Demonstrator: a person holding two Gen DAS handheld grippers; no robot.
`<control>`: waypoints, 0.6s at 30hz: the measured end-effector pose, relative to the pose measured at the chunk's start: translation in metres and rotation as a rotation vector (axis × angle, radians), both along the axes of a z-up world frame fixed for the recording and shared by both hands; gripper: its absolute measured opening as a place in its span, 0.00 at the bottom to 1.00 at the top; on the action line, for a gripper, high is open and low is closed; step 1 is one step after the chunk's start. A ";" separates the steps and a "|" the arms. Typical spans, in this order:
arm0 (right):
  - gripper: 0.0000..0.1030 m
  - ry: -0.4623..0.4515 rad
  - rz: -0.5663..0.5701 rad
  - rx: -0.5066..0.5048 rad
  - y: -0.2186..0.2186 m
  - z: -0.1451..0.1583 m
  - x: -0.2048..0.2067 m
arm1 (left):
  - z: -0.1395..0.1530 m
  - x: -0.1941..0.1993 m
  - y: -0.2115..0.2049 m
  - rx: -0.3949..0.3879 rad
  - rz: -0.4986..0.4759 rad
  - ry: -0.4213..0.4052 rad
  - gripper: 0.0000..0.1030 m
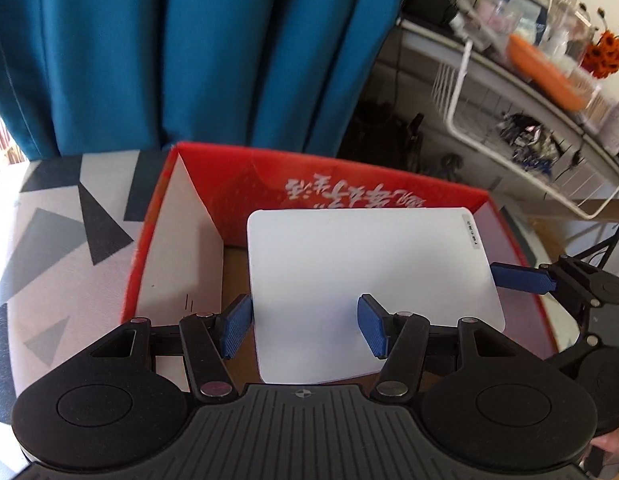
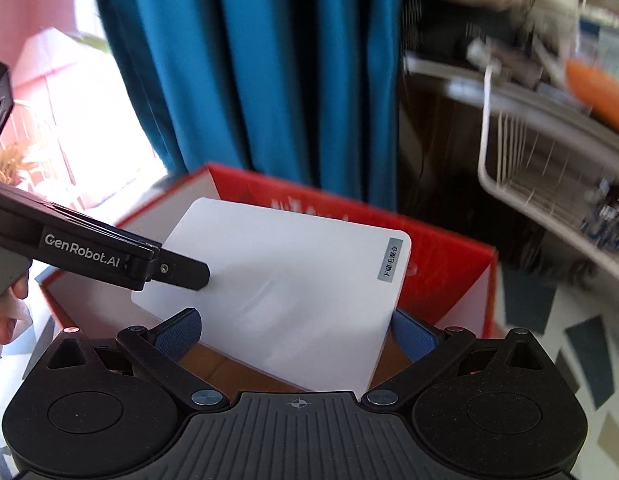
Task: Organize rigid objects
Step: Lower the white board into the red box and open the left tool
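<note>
Lowering flat white rectangular plastic case into red cardboard box; right gripper clamping case, left gripper open, empty. Next: release flat.

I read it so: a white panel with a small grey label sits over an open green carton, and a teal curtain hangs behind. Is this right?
Not quite. The open carton under the white panel is red, not green; both wrist views show its red walls. The rest holds: the panel bears a small grey label, and a teal curtain hangs behind.
</note>
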State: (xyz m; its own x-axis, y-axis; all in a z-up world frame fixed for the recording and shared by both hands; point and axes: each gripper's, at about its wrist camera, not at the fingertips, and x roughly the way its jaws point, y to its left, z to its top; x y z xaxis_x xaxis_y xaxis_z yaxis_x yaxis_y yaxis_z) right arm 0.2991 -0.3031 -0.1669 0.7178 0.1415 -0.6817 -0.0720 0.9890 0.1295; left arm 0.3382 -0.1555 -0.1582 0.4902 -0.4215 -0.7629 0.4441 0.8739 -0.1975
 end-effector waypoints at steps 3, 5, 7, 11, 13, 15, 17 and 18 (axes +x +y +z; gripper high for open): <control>0.94 0.086 -0.011 0.048 -0.007 -0.009 0.018 | -0.012 0.010 -0.002 0.025 0.005 0.027 0.59; 0.92 0.146 -0.018 0.071 -0.010 -0.014 0.028 | -0.018 0.015 -0.003 0.036 0.008 0.037 0.59; 0.92 0.174 -0.013 0.049 -0.007 -0.017 0.033 | -0.023 0.018 -0.005 0.046 0.009 0.045 0.59; 0.92 0.232 -0.006 0.015 0.000 -0.022 0.042 | -0.023 0.019 -0.010 0.075 0.006 0.036 0.59; 0.92 0.249 -0.006 0.007 0.002 -0.024 0.046 | -0.025 0.022 -0.011 0.077 0.005 0.051 0.59; 0.89 0.260 -0.001 0.012 0.002 -0.026 0.048 | -0.025 0.023 -0.011 0.066 -0.009 0.057 0.59; 0.88 0.272 -0.006 0.015 -0.001 -0.028 0.050 | -0.025 0.021 -0.014 0.089 -0.015 0.042 0.58; 0.88 0.276 -0.005 0.028 -0.002 -0.029 0.050 | -0.025 0.020 -0.015 0.096 -0.015 0.035 0.59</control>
State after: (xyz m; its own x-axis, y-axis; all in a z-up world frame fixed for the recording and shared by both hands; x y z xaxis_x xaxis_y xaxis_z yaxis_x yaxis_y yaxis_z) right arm 0.3493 -0.3055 -0.1955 0.5062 0.1605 -0.8473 -0.0256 0.9849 0.1712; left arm 0.3583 -0.1700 -0.1834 0.4565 -0.3523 -0.8170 0.4512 0.8831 -0.1287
